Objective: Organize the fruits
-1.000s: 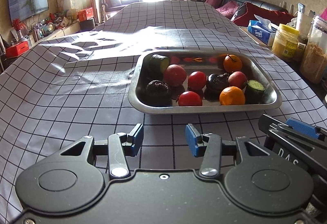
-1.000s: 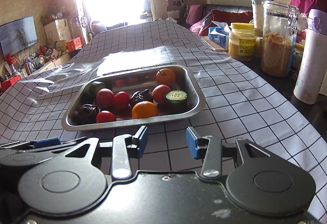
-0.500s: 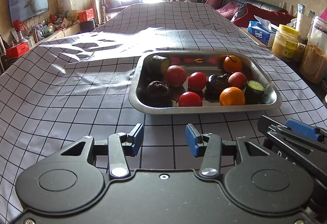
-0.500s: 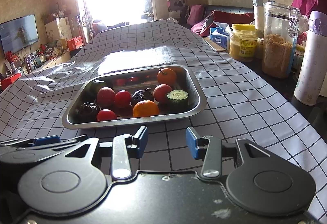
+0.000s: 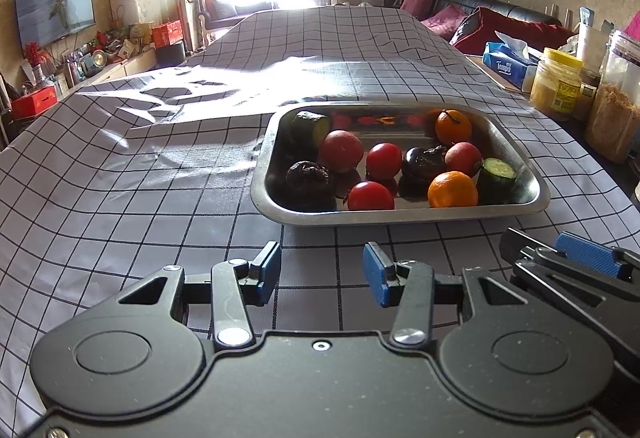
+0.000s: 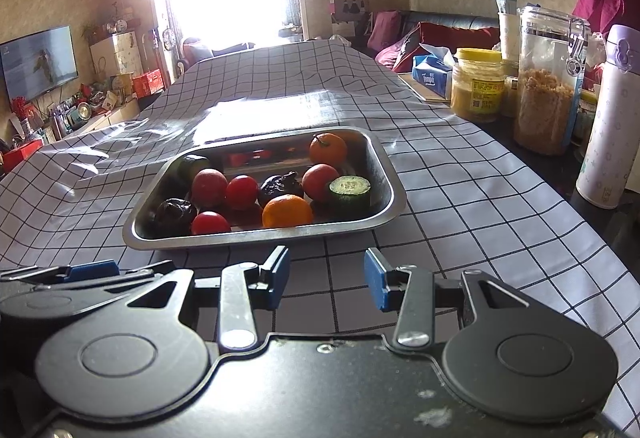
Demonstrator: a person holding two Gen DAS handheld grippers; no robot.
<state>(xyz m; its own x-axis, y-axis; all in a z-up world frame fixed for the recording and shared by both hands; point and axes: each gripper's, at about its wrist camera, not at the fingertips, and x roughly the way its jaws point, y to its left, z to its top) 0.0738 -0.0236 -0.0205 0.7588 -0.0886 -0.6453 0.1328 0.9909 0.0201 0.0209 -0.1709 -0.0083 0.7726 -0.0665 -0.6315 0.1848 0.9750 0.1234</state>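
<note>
I hold my left tongs (image 5: 322, 270) low over the checked cloth of the table (image 5: 120, 198), their blue pads spread apart with nothing between them, only cloth showing in the gap. My right tongs (image 6: 327, 278) sit just beside them on the right, spread the same way and empty too; their blue tip shows at the right edge of the left view.

Just ahead of both pairs stands the metal tray (image 5: 400, 219), resting flat on the table, apart from either pair of tongs. All the fruit lies inside it. Along the near side sit a dark wrinkled fruit (image 5: 310, 176), a red tomato (image 5: 370, 196), an orange (image 5: 452, 190) and a cut cucumber piece (image 5: 496, 174). Behind them lie a reddish round fruit (image 5: 341, 150), a second tomato (image 5: 384, 160), another dark wrinkled fruit (image 5: 424, 160) and a red fruit (image 5: 462, 158). At the far side are a second cucumber piece (image 5: 310, 124) and a second orange (image 5: 453, 126).

On the right, past the cloth's edge, stand a yellow-lidded jar (image 6: 478, 84), a tall clip-top jar (image 6: 548, 78) and a pale bottle (image 6: 610, 118).
</note>
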